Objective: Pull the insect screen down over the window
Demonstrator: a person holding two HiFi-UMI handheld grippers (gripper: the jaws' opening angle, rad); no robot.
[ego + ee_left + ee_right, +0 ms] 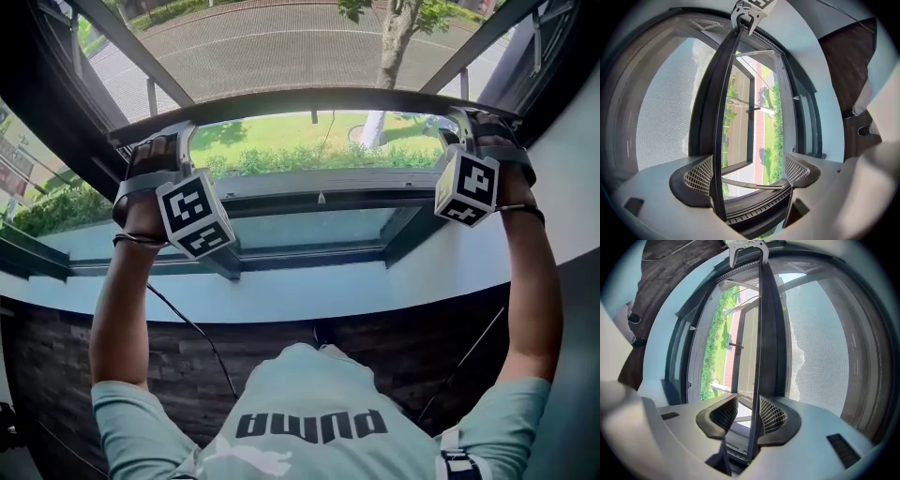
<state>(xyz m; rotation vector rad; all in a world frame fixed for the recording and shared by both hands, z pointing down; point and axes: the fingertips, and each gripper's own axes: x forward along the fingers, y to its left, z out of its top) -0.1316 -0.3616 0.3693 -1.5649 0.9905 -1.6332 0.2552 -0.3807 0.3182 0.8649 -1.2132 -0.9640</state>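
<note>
Screen bar [710, 117] runs through left gripper [749, 171], jaws wide apart, and right gripper [749, 414], jaws narrower, unclamped.

I'm in an ordinary indoor room, though I can't tell whether it is a home or an office. A dark-framed window [281, 255] sits above a deep white sill [328, 292], with a dark wood-look wall [84, 361] beneath. Outside are a lawn [281, 141], a tree [389, 56] and a paved road [262, 47].
</note>
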